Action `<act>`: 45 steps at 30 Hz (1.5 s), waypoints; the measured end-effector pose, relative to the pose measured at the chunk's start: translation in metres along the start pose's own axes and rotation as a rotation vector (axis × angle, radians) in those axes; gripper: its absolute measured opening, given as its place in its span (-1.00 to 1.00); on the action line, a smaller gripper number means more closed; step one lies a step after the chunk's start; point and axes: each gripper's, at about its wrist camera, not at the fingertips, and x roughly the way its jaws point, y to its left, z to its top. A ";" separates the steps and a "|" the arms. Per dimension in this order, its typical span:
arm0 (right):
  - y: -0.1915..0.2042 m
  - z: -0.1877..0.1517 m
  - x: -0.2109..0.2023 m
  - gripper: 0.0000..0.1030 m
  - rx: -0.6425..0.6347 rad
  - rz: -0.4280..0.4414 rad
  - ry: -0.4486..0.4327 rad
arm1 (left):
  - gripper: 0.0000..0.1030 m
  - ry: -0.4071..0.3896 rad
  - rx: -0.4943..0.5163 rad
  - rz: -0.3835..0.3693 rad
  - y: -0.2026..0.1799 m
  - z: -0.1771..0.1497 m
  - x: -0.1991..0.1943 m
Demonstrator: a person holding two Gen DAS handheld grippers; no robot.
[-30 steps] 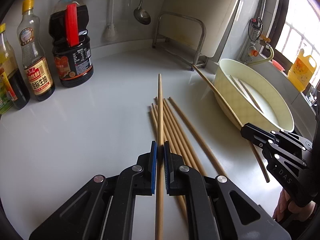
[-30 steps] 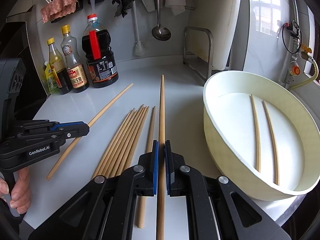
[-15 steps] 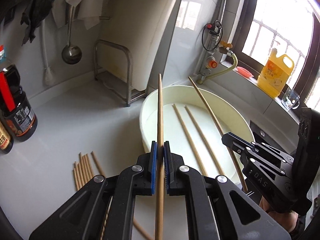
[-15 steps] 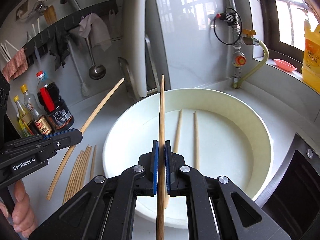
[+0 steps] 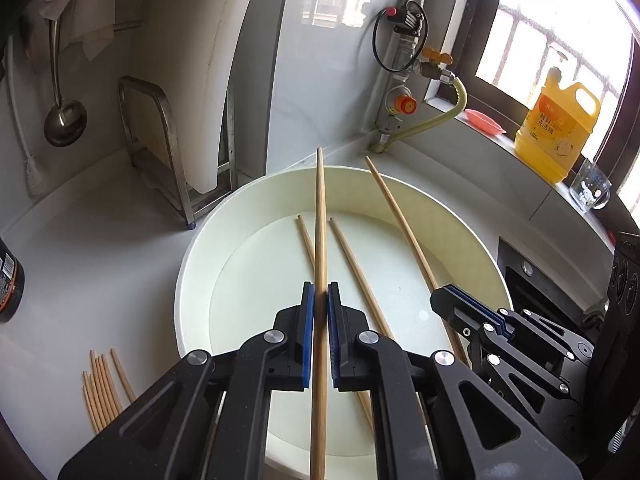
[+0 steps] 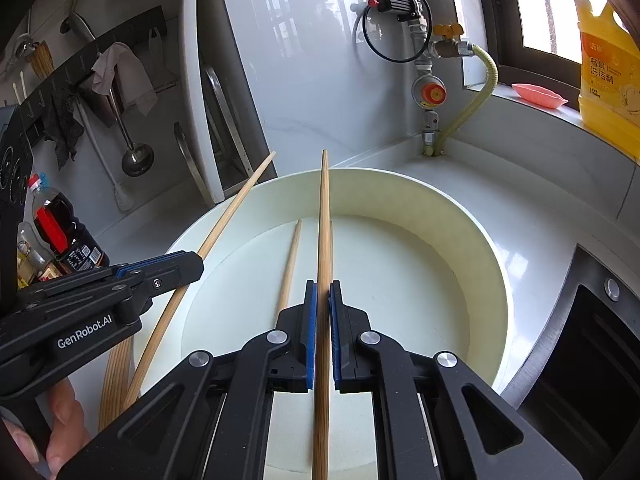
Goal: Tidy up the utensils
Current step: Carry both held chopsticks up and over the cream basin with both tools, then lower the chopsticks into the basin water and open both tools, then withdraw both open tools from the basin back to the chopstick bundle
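Currently both grippers are over the basin w/ one chopstick each. Left wrist view: left gripper (image 5: pixel 319 304) clamped on a bamboo chopstick (image 5: pixel 320 220), blue pads pinching it near mid-length, long axis running straight ahead along the fingers, tip out past the far rim of the cream basin (image 5: pixel 472 236). Basin sits directly below and ahead; two chopsticks in the basin (image 5: pixel 352 264) lie flat on its floor, roughly parallel to the held one. Right gripper (image 5: pixel 440 300) enters from the right, closed on its own chopstick (image 5: pixel 396 216), angled toward the far rim. Spare chopsticks (image 5: pixel 102 384) bunched on the white counter (image 5: pixel 100 240), left of the basin, well apart from both grippers. Right wrist view: right gripper (image 6: pixel 323 304) gripping its stick, axis fwd, tip just over the far rim; basin centred under it, so right hand looks slightly better placed for a drop. Left gripper (image 6: pixel 192 264) at left, stick crossing the near-left rim. Materials: sticks thin, round, tapered, matte bamboo, prob. light and prone to roll; basin smooth, round, shallow wall; counter glossy.
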 end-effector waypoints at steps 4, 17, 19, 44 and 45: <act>-0.005 -0.002 0.007 -0.88 0.009 -0.011 0.016 | -0.86 0.022 -0.007 0.011 0.004 -0.002 0.008; -0.009 -0.002 0.012 -0.88 0.025 -0.021 0.024 | -0.85 0.063 -0.022 0.029 0.007 -0.005 0.017; -0.010 0.000 0.008 -0.72 0.031 -0.026 0.013 | -0.66 0.045 -0.031 0.045 0.009 -0.003 0.013; -0.007 0.001 -0.003 -0.06 0.041 -0.001 -0.012 | 0.57 -0.033 -0.088 0.072 0.025 0.003 -0.013; -0.007 0.001 -0.004 -0.06 0.039 0.000 -0.015 | 0.57 -0.037 -0.088 0.073 0.025 0.003 -0.015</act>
